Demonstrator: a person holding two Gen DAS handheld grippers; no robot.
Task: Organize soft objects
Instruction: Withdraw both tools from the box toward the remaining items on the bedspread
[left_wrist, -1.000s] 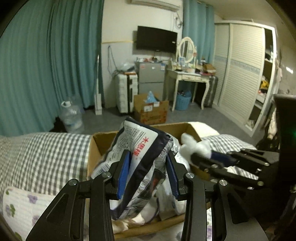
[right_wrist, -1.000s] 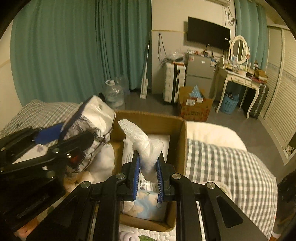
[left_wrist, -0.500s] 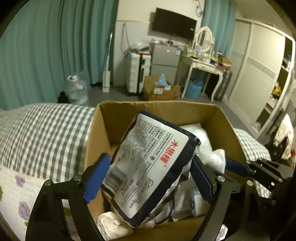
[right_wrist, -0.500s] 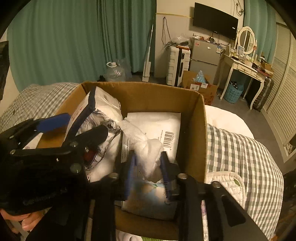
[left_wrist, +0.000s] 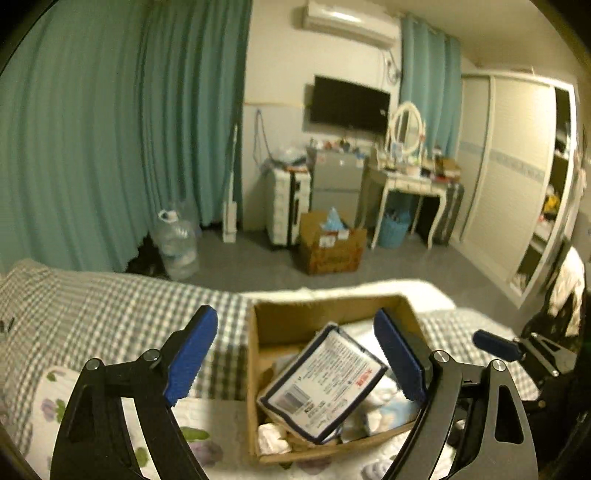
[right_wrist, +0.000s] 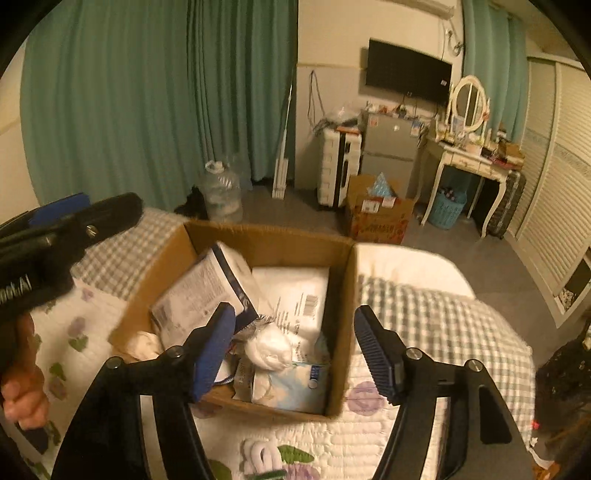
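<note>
We see one open cardboard box sitting on the bed, in the lower centre of both views. Our left gripper hangs above it with its two blue-padded fingers spread wide and nothing between them. Our right gripper is likewise released, its two blue pads parted over the near half of the box.

Inside the box we count one navy-edged tissue pack lying tilted on top toward the left side, one knotted white plastic bundle at the lower middle, one flat white pack with a barcode at the back, one pale blue pack against the near wall, and one crumpled white cloth in the near left corner. None of these touches either gripper.

The box rests on a white quilt with purple flowers; a grey checked blanket covers the bed to either side. At the left edge of the right wrist view one bare hand grips the left tool's handle.
</note>
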